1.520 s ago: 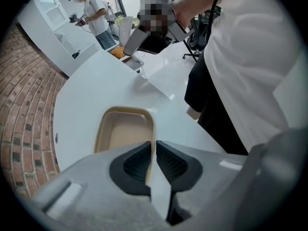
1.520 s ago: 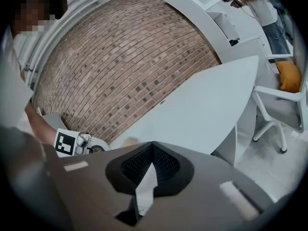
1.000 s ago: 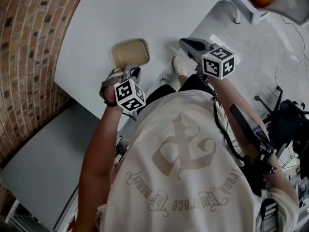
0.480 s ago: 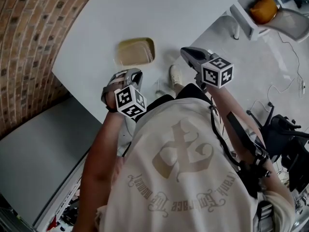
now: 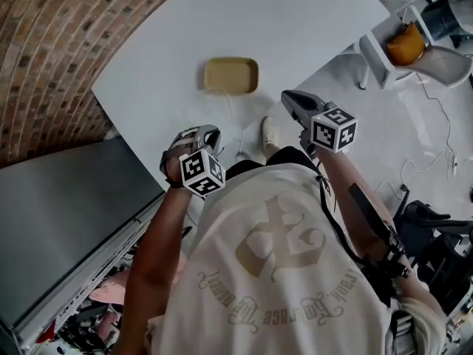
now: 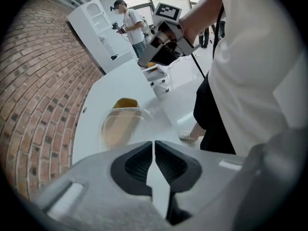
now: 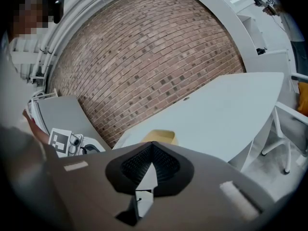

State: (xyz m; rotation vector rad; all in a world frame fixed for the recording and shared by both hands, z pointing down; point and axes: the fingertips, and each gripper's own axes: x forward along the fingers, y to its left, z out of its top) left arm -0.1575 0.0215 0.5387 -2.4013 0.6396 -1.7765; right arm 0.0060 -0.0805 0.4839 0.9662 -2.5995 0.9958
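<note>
Our left gripper (image 6: 154,147) pinches a clear lid (image 6: 126,123) near the tan tray (image 5: 231,75) on the bench (image 5: 295,28); our right gripper (image 7: 152,151) is closed, empty.

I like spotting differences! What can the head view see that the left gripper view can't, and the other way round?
Only the head view shows the printed back of the holder's shirt and a grey panel beside the table. Only the left gripper view shows the left tongs up close, jaws together, and another person standing by a white cabinet. Both show the tan tray on the white table, the brick wall and the right tongs.
</note>
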